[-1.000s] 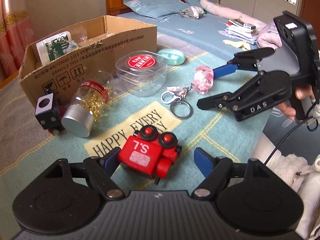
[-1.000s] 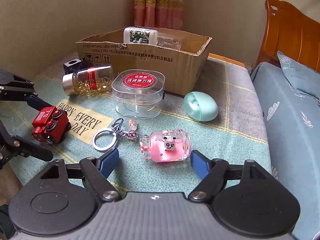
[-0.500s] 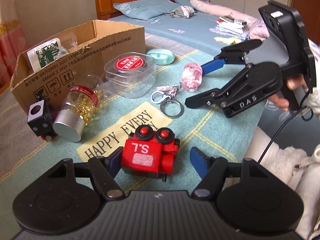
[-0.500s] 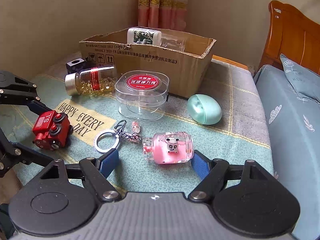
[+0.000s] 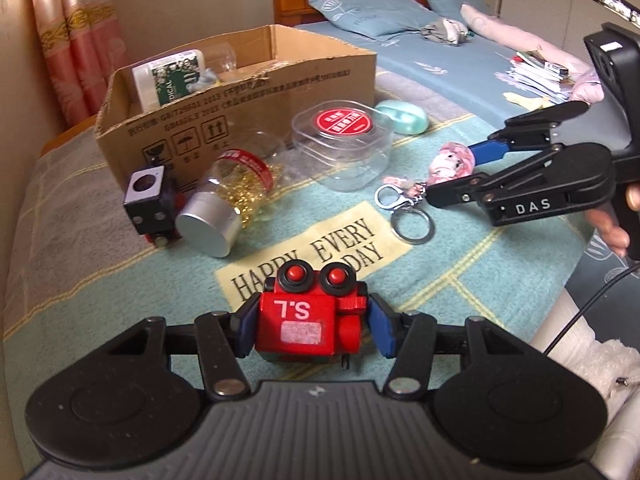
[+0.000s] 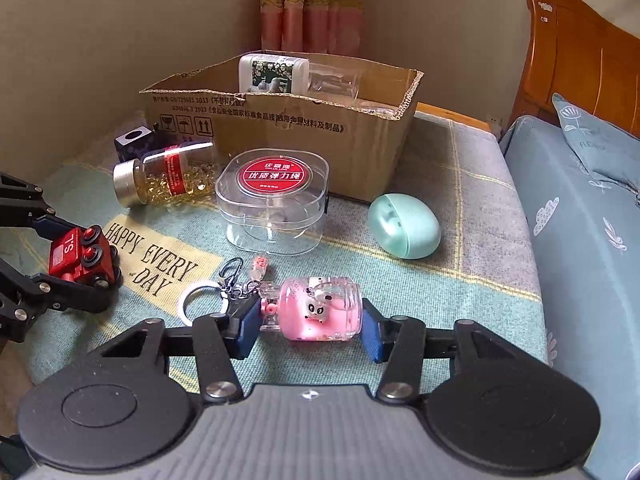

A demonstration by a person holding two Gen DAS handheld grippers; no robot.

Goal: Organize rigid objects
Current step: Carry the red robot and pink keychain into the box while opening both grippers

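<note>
Grip check: my left tool (image 5: 310, 330) pinches the red toy car (image 5: 308, 320) across its sides; my right tool (image 6: 306, 326) brackets the pink bottle keychain (image 6: 320, 308), contact unclear. Seat both squarely, lift straight, then carry to the cardboard box (image 6: 304, 120) at far centre.

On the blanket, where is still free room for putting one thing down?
Bare blanket lies right of the green egg case, toward the bed edge, and between the keyring and clear box. It is crowded by the cardboard box near the capsule bottle.
</note>
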